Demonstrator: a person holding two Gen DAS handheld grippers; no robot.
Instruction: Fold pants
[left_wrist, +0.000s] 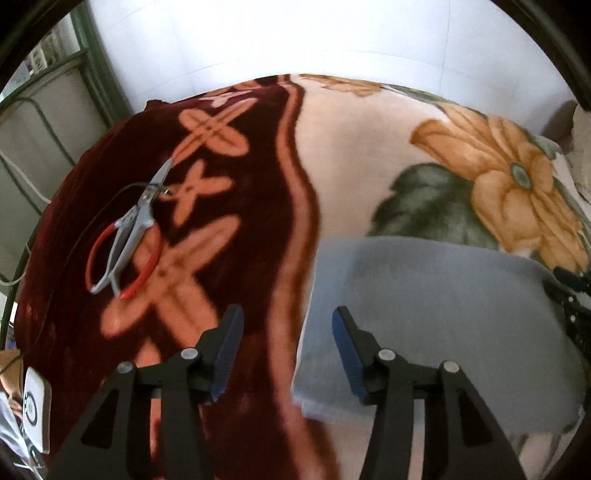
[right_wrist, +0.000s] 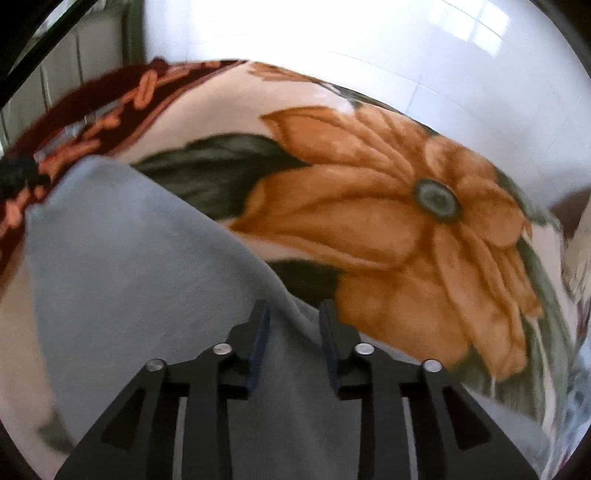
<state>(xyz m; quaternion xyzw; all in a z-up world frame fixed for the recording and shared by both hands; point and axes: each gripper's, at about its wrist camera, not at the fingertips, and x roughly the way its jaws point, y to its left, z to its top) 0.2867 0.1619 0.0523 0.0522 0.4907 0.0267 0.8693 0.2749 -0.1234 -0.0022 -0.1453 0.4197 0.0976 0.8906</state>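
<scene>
Grey pants (left_wrist: 436, 314) lie flat on a flowered blanket (left_wrist: 351, 155), folded into a broad panel. My left gripper (left_wrist: 288, 332) is open and empty, hovering over the pants' left edge where grey meets the dark red blanket border. In the right wrist view the pants (right_wrist: 140, 280) fill the lower left. My right gripper (right_wrist: 293, 325) is open, its jaws standing either side of the pants' right edge, not closed on it. The right gripper also shows at the right rim of the left wrist view (left_wrist: 572, 295).
Red-handled scissors (left_wrist: 125, 240) with a thin black cord lie on the dark red part of the blanket, left of the pants. A white device (left_wrist: 35, 413) sits at the lower left. A green metal frame (left_wrist: 92, 74) and white tiled floor (left_wrist: 295, 37) lie beyond the blanket.
</scene>
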